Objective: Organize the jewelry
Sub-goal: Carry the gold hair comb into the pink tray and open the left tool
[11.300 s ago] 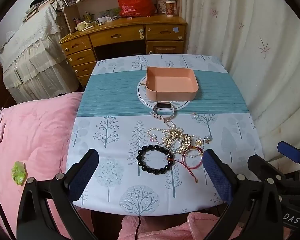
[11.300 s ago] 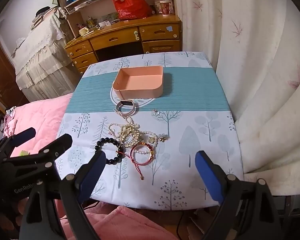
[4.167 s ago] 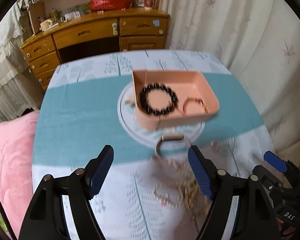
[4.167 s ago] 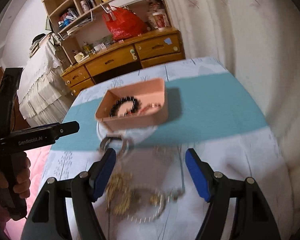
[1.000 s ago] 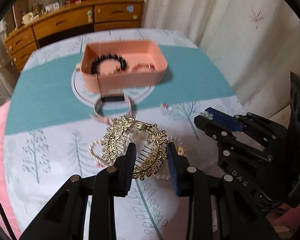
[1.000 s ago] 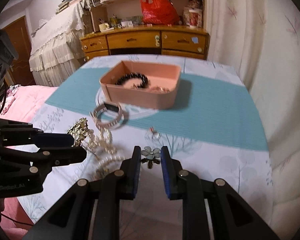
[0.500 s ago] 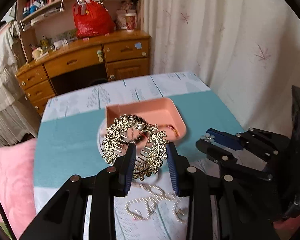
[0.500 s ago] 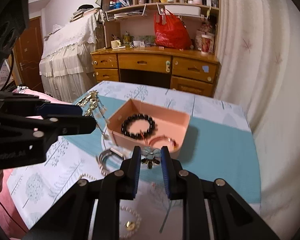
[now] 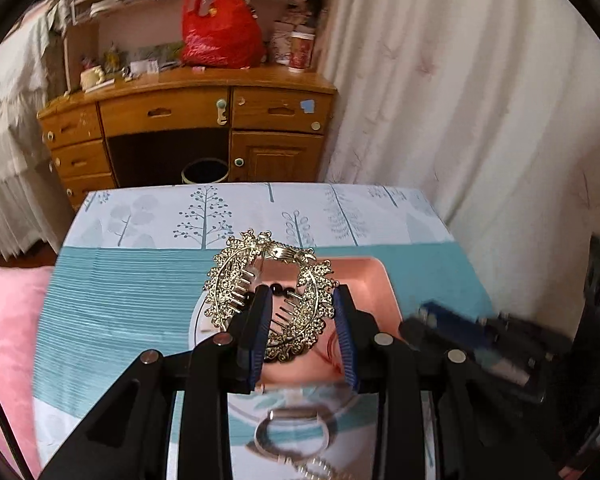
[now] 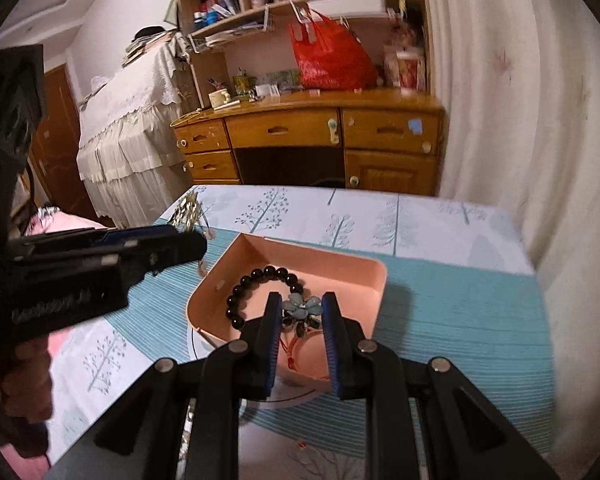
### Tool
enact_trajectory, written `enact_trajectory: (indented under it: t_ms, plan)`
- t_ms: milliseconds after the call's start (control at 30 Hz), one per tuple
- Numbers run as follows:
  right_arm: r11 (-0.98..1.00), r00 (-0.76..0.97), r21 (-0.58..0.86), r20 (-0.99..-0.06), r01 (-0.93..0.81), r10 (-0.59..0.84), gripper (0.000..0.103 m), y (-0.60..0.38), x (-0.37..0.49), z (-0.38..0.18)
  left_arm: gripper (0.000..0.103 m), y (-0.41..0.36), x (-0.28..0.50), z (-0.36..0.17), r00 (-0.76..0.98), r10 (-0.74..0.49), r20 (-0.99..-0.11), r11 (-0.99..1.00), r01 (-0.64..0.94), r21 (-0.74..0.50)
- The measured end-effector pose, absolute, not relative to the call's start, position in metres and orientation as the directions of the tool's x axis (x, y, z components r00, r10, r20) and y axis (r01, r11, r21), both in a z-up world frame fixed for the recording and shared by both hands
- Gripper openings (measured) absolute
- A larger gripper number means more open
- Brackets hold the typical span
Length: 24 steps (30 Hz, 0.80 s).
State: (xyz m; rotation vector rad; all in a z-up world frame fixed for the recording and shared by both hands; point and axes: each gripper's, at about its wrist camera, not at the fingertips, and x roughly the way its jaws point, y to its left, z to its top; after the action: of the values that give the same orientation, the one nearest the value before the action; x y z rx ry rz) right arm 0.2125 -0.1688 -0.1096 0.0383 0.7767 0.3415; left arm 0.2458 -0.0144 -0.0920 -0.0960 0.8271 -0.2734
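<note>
My left gripper [image 9: 300,300] is shut on a gold hair comb [image 9: 232,288] and holds it in the air above the pink tray [image 9: 376,280]. My right gripper [image 10: 300,308] is shut on a small blue flower brooch [image 10: 302,306] above the same tray [image 10: 336,268]. A black bead bracelet [image 10: 256,276] and a red string bracelet [image 10: 296,350] lie in the tray. The left gripper and comb also show at the left of the right wrist view [image 10: 188,208].
A silver bangle [image 9: 292,436] and part of a chain lie on the tablecloth [image 9: 120,292] near me. A wooden desk [image 9: 188,120] stands behind the table, a curtain [image 9: 460,120] to the right, pink bedding [image 9: 4,320] to the left.
Both grippers have moved forward with their pieces and now hang over the tray, closer to it than half a second ago.
</note>
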Motion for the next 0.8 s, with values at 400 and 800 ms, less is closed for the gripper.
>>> enact_trajectory:
  t_ms: [400, 800]
  plan:
    - [0.935, 0.553, 0.277, -0.754, -0.219, 0.353, 0.038, -0.173, 0.239, -0.141, 0.066, -0.003, 0.27, -0.109, 0.592, -0.249, -0.767, 0.969, 0.158, -0.192]
    - [0.921, 0.528, 0.354, -0.758, -0.161, 0.383, 0.053, -0.181, 0.237, -0.137, 0.073, 0.018, 0.255, -0.112, 0.577, -0.213, -0.789, 0.976, 0.094, -0.195]
